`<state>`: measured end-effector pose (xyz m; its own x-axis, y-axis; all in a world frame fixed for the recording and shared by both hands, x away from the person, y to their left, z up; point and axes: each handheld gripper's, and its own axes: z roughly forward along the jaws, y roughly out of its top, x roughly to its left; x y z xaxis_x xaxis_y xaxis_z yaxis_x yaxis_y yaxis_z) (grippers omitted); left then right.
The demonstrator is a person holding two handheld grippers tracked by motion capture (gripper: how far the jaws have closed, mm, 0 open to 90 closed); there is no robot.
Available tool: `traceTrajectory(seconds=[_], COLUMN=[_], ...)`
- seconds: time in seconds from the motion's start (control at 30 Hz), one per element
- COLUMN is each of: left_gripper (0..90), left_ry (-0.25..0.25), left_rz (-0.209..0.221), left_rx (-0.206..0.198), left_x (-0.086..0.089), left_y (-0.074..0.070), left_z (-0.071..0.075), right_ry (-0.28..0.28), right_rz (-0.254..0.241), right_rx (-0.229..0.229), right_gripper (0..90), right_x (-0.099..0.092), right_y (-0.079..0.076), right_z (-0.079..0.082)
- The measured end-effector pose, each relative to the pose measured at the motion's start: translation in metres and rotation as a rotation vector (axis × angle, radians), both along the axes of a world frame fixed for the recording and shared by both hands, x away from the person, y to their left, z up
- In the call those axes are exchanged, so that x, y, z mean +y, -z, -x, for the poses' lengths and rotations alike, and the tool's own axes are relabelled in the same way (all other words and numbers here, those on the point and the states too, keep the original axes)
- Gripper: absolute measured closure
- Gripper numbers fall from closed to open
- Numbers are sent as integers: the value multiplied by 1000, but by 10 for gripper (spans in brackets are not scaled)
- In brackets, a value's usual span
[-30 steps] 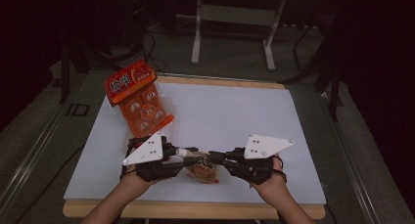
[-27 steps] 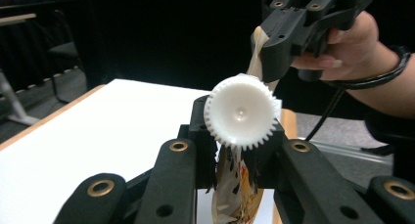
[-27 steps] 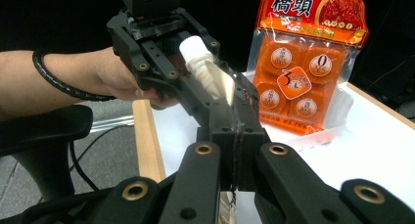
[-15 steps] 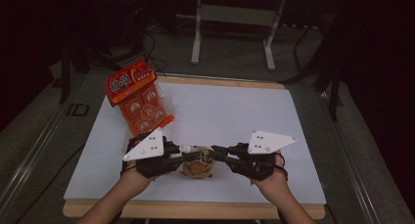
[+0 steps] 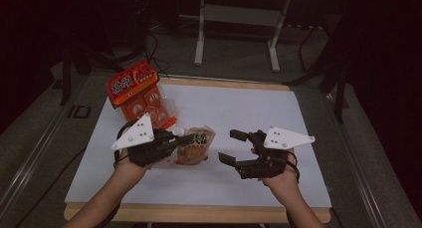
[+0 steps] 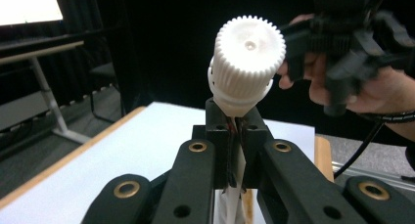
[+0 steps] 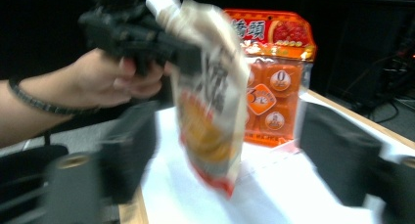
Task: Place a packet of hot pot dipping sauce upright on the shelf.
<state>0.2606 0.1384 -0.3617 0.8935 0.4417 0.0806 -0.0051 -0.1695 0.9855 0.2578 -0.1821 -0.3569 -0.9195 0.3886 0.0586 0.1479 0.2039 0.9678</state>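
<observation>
The person stands at the near edge of the table (image 5: 259,113), a gripper in each hand. The left gripper (image 5: 175,138) sits at the near left of the white surface, and its jaws are clamped tight on the neck of a spouted pouch (image 5: 194,147), just under the white ribbed cap (image 6: 249,57). From the left gripper view, that cap stands straight above the two black jaws, with the top seam of the pouch pinched between them. The pouch hangs from this grip, tilted, its printed beige and orange body (image 7: 213,111) lifted off the table in the right gripper view, the bottom edge close above the white surface. From above, it lies just right of the left gripper, near the middle of the table's near half.

The right gripper (image 5: 234,146) is to the right of the pouch and clear of it. Its jaws have just been opening and now stand wide apart, with nothing between them; one finger (image 5: 238,135) points toward the pouch across a bare gap of table.

At the far left of the table stands an orange multipack of snack cups (image 5: 139,98), behind the left gripper and not touching the pouch.
</observation>
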Motion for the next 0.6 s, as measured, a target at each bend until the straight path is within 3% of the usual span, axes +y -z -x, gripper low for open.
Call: traceTrajectory(seconds=[0.07,0.2,0.3,0.33,0.5,0.6], left_gripper=[874,874,874,874,876,876], left_ry=[-18,-53,-51,-55,-78,-88], left_rz=[6,32,28,22,18,38], left_rx=[-14,-56,-80,-108,-125,-131], left_x=[4,14,20,25,34,46], left_y=[-5,-12,-14,-16,-20,-23], left_z=[-3,-12,-16,-19,-25,-34], right_ry=[4,8,-2,-3,2,6], right_rz=[-10,-11,-9,-6,-7,-18], right_rx=[-12,-20,-11,-4,17,33], right_gripper=[136,130,134,137,138,141], right_x=[-1,-4,-5,-5,-8,-11], right_y=[1,4,5,6,11,15], right_z=[-1,-3,-5,-6,-8,-10])
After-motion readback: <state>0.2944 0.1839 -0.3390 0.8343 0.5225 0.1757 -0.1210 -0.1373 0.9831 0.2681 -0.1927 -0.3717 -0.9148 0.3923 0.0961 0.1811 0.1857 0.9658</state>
